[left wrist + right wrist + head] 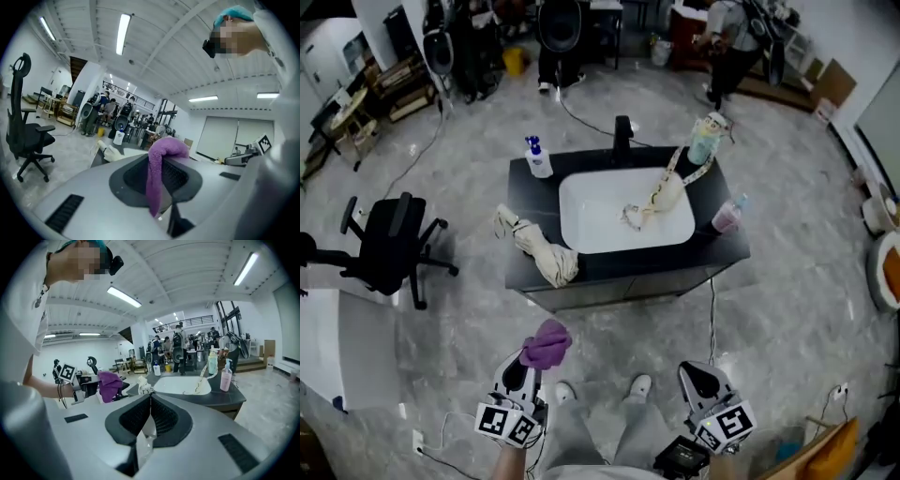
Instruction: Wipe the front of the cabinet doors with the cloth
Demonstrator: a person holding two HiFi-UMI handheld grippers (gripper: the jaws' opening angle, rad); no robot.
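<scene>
A purple cloth (546, 344) hangs from my left gripper (525, 367), whose jaws are shut on it; in the left gripper view the purple cloth (159, 174) drapes down between the black pads. My right gripper (705, 380) is shut with nothing in it, its pads (161, 416) pressed together. Both grippers hover low, in front of the black sink cabinet (628, 281). The cabinet's door fronts (619, 289) face me and show only as a thin strip. The right gripper view also catches the purple cloth (110, 385) at left and the cabinet (220, 399) beyond.
On the countertop lie a white basin (623, 211), a knotted cream rag (539, 248), a soap pump bottle (537, 157), a pink bottle (727, 216) and a green bottle (705, 141). A black office chair (389, 248) stands at left. My shoes (637, 386) are on the grey floor.
</scene>
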